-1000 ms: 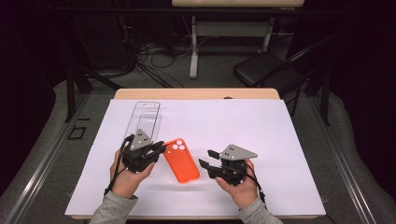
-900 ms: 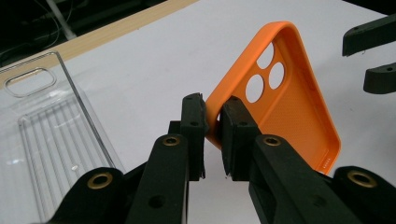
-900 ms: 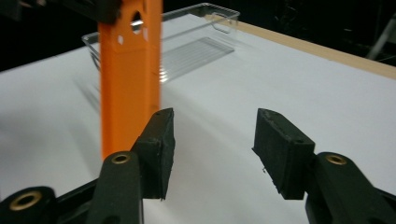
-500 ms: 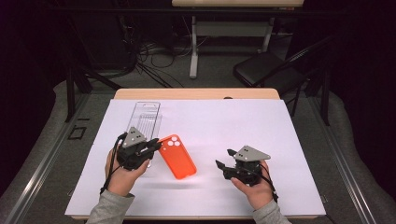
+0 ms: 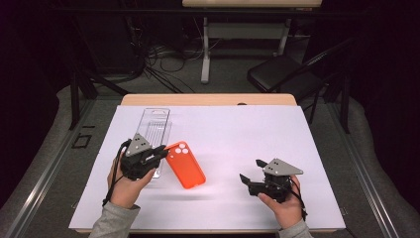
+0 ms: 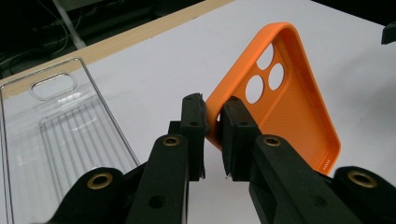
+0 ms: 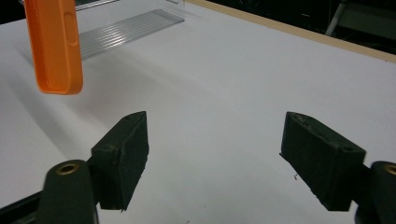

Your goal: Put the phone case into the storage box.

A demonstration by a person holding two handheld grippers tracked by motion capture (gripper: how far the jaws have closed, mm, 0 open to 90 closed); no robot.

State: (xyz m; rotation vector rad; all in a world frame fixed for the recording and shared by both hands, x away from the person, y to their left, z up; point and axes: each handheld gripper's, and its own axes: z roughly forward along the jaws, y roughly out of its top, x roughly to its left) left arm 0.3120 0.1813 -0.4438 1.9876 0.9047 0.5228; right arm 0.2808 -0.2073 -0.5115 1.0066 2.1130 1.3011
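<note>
An orange phone case (image 5: pixel 185 164) with three camera holes hangs above the white table cover, pinched at its top corner by my left gripper (image 5: pixel 161 150). In the left gripper view the two jaws close on the case's rim (image 6: pixel 215 122), the case (image 6: pixel 285 107) tilting away to the right. My right gripper (image 5: pixel 250 173) sits at the front right, held low over the sheet, its jaws wide apart with nothing between them (image 7: pixel 215 154). The case's lower end (image 7: pixel 53 44) shows at the upper left of the right gripper view, lifted off the surface.
A clear plastic package tray (image 5: pixel 152 130) lies flat beside and behind the left gripper, also seen as a ribbed clear tray (image 6: pixel 51 130). The white sheet (image 5: pixel 257 134) covers a wooden table. A black chair (image 5: pixel 282 74) and cables stand beyond the far edge.
The right gripper let go of the case and drew back to the right, opening. The left gripper lifted the case and carried it slightly left and away.
</note>
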